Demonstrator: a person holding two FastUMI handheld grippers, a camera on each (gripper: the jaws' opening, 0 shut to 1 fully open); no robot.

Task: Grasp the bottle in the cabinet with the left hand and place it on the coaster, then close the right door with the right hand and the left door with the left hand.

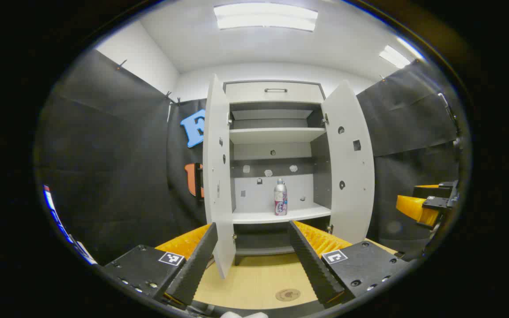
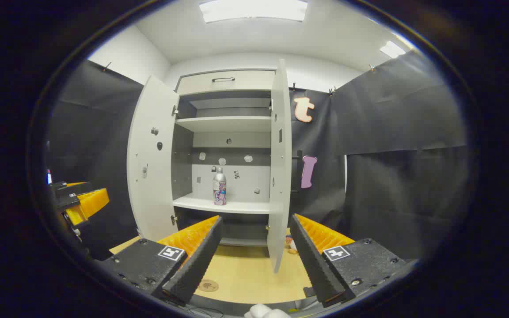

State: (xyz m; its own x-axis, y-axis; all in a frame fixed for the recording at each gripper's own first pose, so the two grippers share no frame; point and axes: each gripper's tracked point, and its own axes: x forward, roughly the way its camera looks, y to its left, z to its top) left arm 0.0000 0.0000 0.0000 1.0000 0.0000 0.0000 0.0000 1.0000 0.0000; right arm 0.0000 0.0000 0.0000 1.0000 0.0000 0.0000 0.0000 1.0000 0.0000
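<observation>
Cabinet [image 1: 276, 92] has both doors open; bottle [image 1: 280, 197] stands upright on its lower shelf [image 1: 254, 216]. Left gripper [image 1: 252, 254] and right gripper [image 2: 255, 249] are both spread wide, empty, well short of the cabinet. Coaster [image 1: 287, 294] lies on the table [image 1: 254, 278] before it. Right gripper view adds small objects [image 2: 290, 244] behind the right door [image 2: 279, 168].

It was a recording booth: black cloth walls [image 1: 104, 168] hung around a white cabinet [image 1: 276, 132] beyond the fingers, under ceiling light panels [image 1: 265, 17].
</observation>
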